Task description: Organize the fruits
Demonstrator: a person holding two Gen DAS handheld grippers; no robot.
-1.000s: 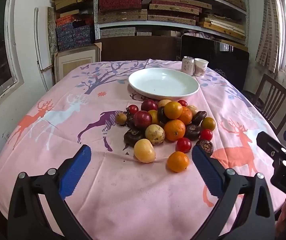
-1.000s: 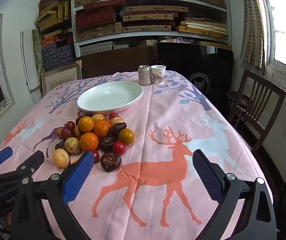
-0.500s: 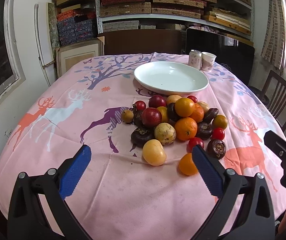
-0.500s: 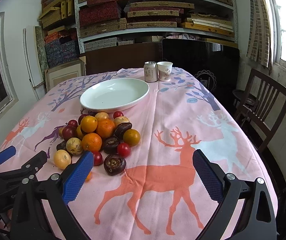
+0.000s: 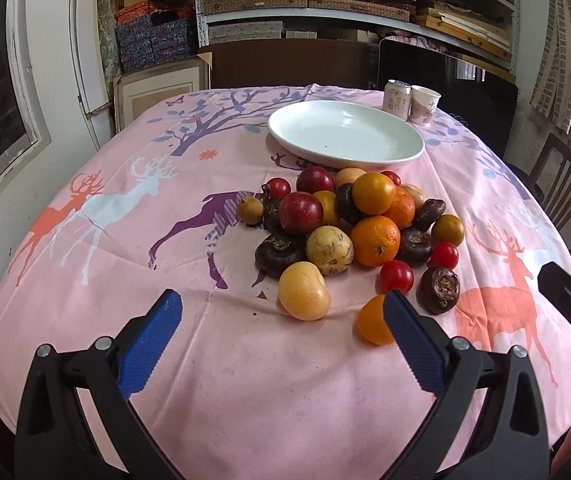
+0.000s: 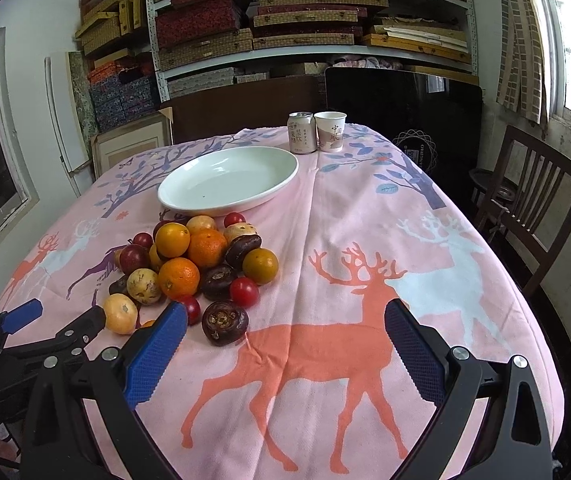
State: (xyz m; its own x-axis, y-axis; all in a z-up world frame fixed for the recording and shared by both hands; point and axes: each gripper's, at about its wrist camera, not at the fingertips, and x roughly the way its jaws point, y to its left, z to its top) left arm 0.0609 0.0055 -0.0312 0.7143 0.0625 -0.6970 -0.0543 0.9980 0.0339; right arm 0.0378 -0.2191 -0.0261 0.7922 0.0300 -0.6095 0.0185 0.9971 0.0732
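Note:
A pile of fruit (image 5: 365,220) lies mid-table: oranges, red plums, cherry tomatoes, yellow fruits and dark brown ones. It also shows in the right wrist view (image 6: 193,268). A white plate (image 5: 345,136), also in the right wrist view (image 6: 227,180), sits empty just behind the pile. My left gripper (image 5: 281,328) is open and empty, just short of a yellow fruit (image 5: 303,290); a small orange (image 5: 373,324) sits beside its right finger. My right gripper (image 6: 285,340) is open and empty over the pink cloth, right of the pile, with a dark fruit (image 6: 224,322) near its left finger.
A drink can (image 6: 301,133) and a paper cup (image 6: 330,131) stand behind the plate. A wooden chair (image 6: 533,216) stands at the table's right side. Shelves of boxes fill the back wall. The left gripper shows at the lower left in the right wrist view (image 6: 45,332).
Both grippers have moved forward toward the fruit pile, which looks larger and nearer in both views. Both stay open and nothing on the table has moved.

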